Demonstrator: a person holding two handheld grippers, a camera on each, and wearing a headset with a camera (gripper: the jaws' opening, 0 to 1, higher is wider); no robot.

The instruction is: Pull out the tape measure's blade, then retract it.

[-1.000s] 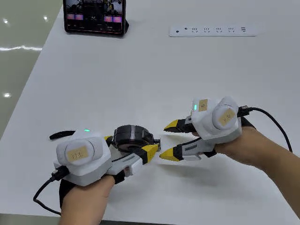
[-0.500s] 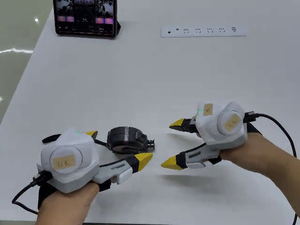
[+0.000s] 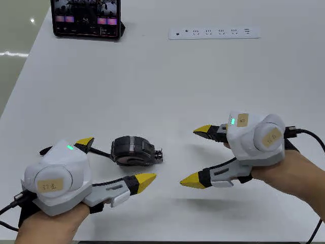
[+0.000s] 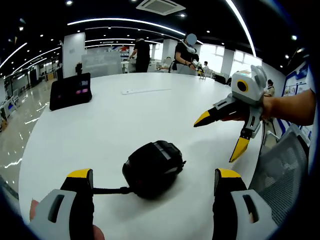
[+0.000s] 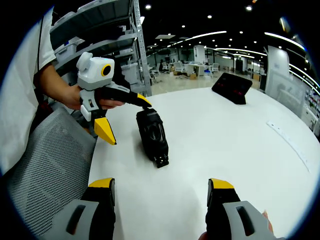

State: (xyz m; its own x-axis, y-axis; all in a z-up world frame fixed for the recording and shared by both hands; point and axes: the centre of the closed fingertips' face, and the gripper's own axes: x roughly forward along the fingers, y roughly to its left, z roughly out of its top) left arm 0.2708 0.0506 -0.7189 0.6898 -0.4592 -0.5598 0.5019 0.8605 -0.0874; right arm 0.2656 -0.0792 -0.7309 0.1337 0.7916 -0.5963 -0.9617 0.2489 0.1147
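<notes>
Open-plan office or lab hall: long white tabletop [image 3: 152, 81] with power strip [image 3: 213, 33]; ceiling light strips [image 4: 125, 21]; air vent [image 4: 157, 6]; metal storage rack [image 5: 107, 25]; mesh chair [image 5: 45, 160]; background desk rows [image 5: 187, 67]; polished floor [image 3: 18, 35].

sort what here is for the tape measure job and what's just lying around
For the job:
- tape measure
- left gripper, open
- right gripper, open

Just lying about:
- tablet, at the far side of the table
- power strip, also at the far side

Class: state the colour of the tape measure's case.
The tape measure is black with a grey band; best in the left gripper view.
</notes>
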